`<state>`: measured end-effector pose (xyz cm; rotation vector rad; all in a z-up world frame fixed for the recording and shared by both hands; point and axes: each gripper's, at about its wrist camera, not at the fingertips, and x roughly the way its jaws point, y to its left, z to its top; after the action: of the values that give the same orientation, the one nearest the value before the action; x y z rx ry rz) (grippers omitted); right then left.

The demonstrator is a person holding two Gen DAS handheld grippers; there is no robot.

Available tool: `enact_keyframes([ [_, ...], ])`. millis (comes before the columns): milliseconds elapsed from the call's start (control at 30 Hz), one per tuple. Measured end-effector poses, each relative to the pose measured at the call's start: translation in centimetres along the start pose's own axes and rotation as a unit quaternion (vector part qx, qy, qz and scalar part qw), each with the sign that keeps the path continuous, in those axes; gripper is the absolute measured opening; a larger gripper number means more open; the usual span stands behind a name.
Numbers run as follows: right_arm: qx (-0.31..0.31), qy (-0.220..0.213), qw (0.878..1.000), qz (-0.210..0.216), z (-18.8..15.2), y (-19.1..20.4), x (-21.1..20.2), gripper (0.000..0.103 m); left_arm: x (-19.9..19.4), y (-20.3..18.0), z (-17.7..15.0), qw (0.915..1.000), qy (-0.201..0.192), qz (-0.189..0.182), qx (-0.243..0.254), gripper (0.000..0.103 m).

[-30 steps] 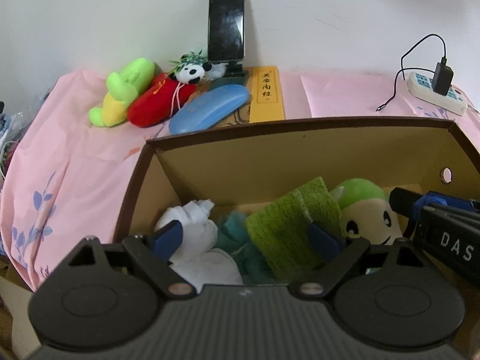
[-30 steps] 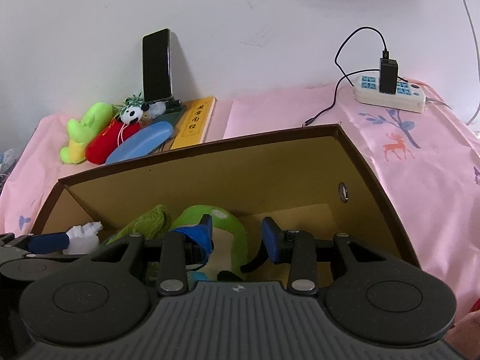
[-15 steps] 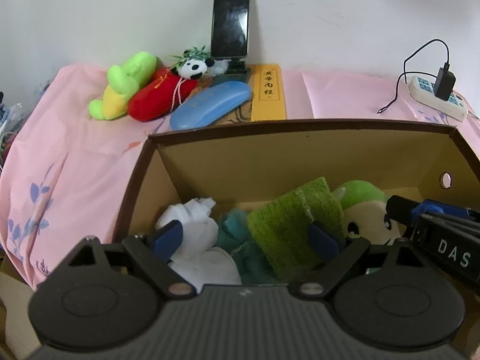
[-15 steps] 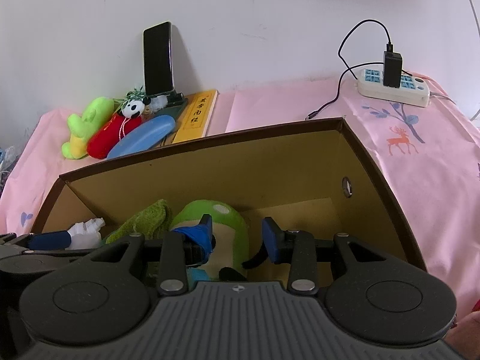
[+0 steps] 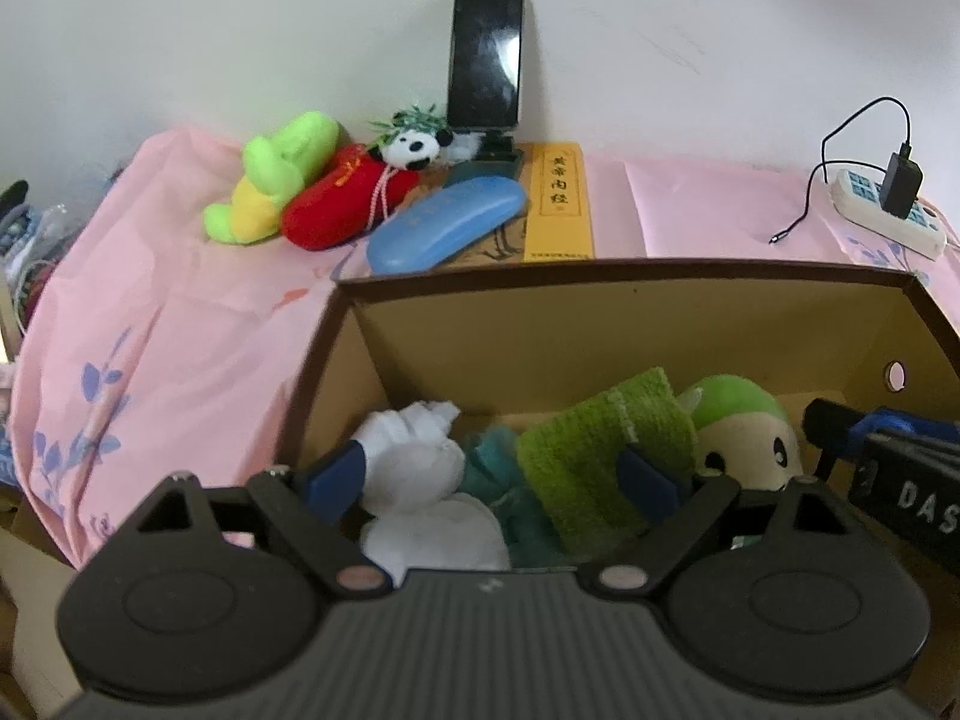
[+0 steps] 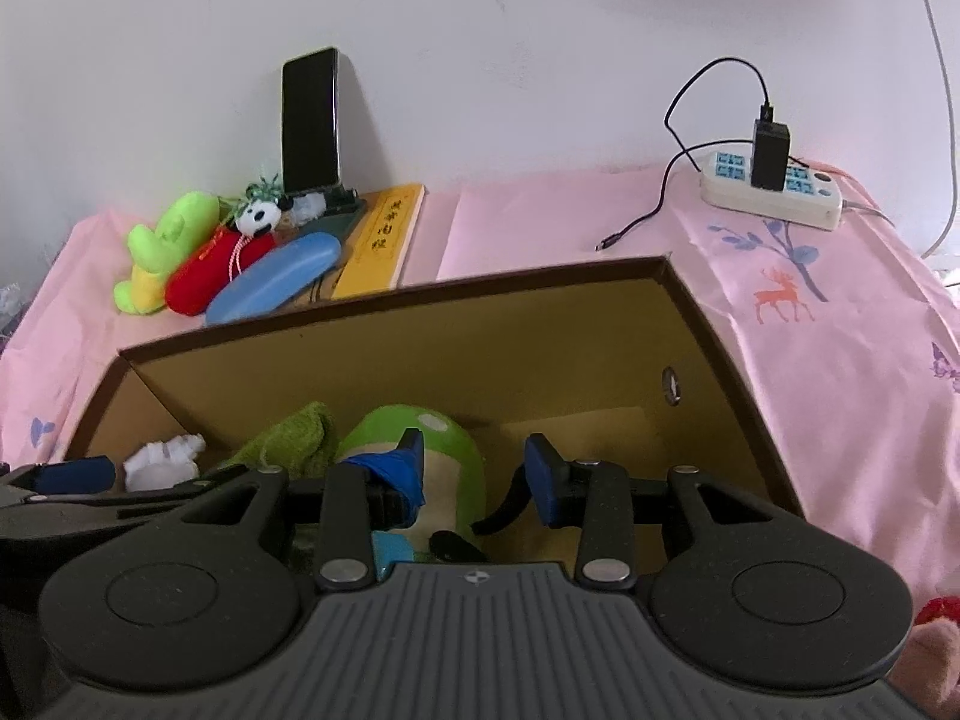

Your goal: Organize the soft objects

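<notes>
Both claws tilt downward into an open cardboard box (image 5: 630,324) that stands on a pink cloth-covered tabletop (image 5: 168,324).

The left claw (image 5: 498,474) reaches over the box's left half with its jaws spread wide. One blue pad lies against a white soft toy (image 5: 420,462), the other against a folded green towel (image 5: 588,450). A teal cloth (image 5: 498,468) lies between them, and neither pad squeezes anything.

The right claw (image 6: 474,471) hangs over the right half of the box, its jaws parted partway. Its left pad touches the green-capped plush (image 6: 438,450); the right pad stands clear over the bare box floor, so nothing is clamped. A thin black strap curls under that pad. In the left wrist view, the right claw's tip sits just beside the plush's face.

The plush has a bright green dome with pale spots, a cream face and dark eyes. It leans against the green towel, which is thick and looped in texture.

Behind the box, near the wall, lie a lime-green and yellow plush (image 5: 270,180), a red plush (image 5: 342,204) with a small panda (image 5: 414,147), a blue case (image 5: 444,222) and a yellow book (image 5: 558,198). A dark phone (image 5: 486,57) stands upright on a stand. A power strip (image 6: 774,192) with a black charger rests at the far right.
</notes>
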<state>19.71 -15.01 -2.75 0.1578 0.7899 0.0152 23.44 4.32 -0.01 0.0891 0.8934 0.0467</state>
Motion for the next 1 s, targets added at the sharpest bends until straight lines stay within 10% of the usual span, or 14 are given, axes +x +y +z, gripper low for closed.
enact_keyframes([
  [533, -0.021, 0.015, 1.000, -0.016, 4.7, 2.3, -5.9, 0.020, -8.1, 1.4, 4.0, 0.9989, -0.021, 0.007, 0.041, 0.093],
  [1000, 0.012, 0.090, 0.996, -0.006, 2.4, 2.5, -7.4, 0.021, -8.5, 1.7, 0.3, 0.9977, 0.058, -0.028, 0.021, 0.094],
])
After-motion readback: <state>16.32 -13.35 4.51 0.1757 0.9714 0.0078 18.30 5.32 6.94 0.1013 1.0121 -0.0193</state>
